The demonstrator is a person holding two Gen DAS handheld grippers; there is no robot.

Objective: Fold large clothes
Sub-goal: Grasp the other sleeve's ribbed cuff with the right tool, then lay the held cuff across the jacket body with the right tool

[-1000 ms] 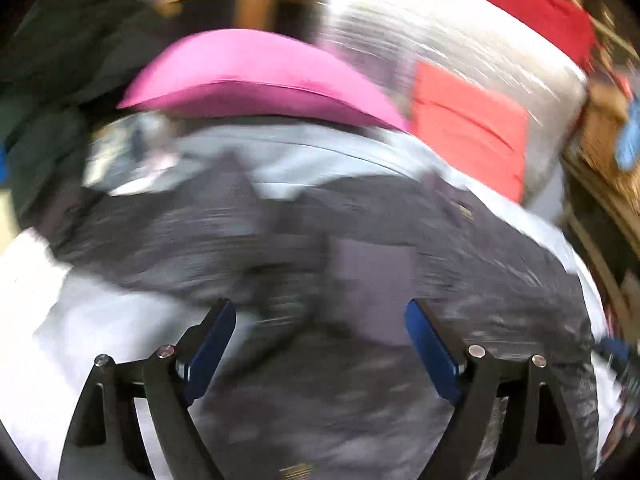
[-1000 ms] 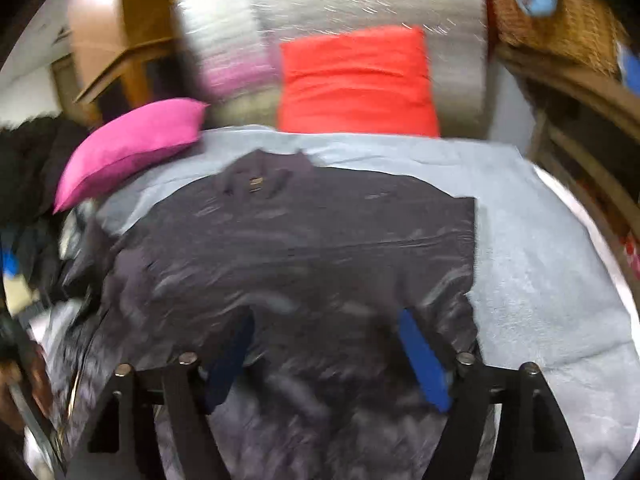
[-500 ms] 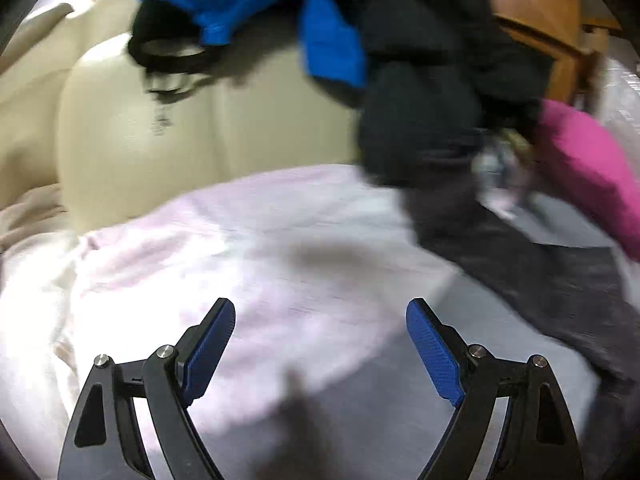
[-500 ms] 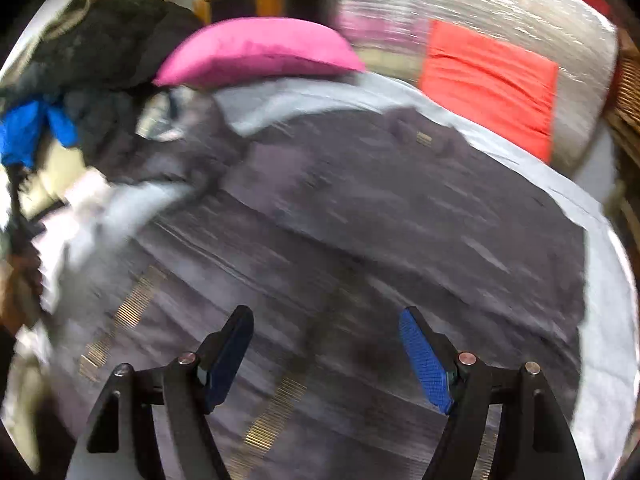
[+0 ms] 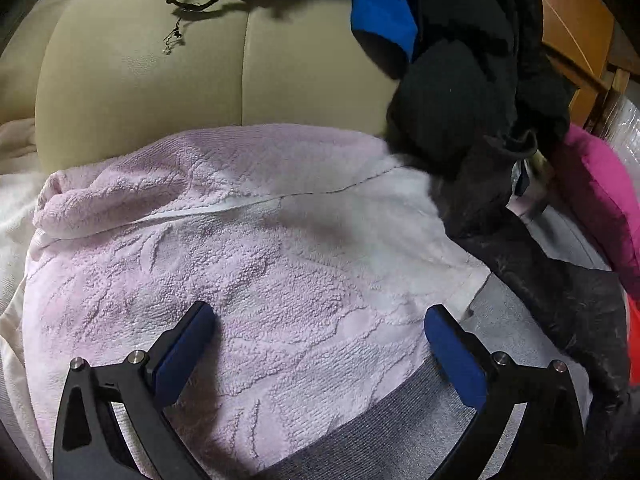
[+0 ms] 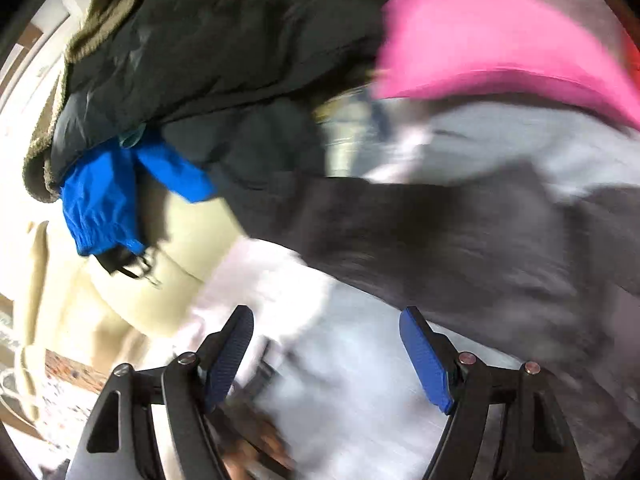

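A dark grey garment (image 6: 460, 232) lies spread on a light grey cover (image 6: 500, 140); one sleeve (image 5: 560, 280) runs along the right of the left wrist view. My left gripper (image 5: 316, 332) hovers over a pale pink towel (image 5: 260, 248), its jaws opening wide, with nothing between them. My right gripper (image 6: 324, 340) is open above the light cover, just left of the dark garment's edge, and holds nothing. The right wrist view is blurred by motion.
A cream leather seat back (image 5: 160, 72) rises behind the towel, with black and blue jackets (image 5: 460, 60) heaped on it, also seen as a pile (image 6: 180, 80). A pink pillow (image 6: 500, 40) lies at the far edge of the cover. A wooden cabinet (image 5: 576, 40) stands behind.
Both views swung left, away from the spread garment toward the seat and jacket pile. The left gripper's jaws have spread wider over the pink towel. The right gripper's jaws kept the same gap.
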